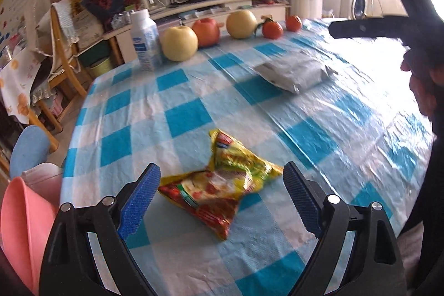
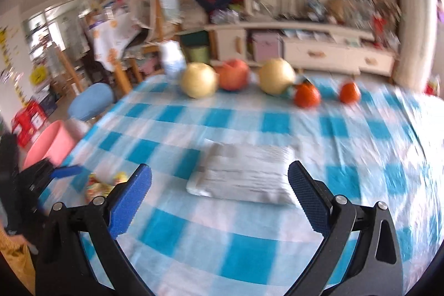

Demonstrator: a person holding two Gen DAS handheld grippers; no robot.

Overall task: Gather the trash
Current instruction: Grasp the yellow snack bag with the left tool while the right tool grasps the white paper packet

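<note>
A: Checked tablecloth [image 1: 194,90]; our left claw [image 1: 222,196] gaping, yellow wrapper [image 1: 219,185] between its fingers, ungrasped.

B: Right claw [image 2: 219,196] gaping; grey packet [image 2: 244,174] just ahead. We'd lower squarely before clenching.

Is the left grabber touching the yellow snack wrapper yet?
Apart. The left wrist view shows the left gripper wide open, with tablecloth visible between each blue pad and the yellow wrapper.
</note>
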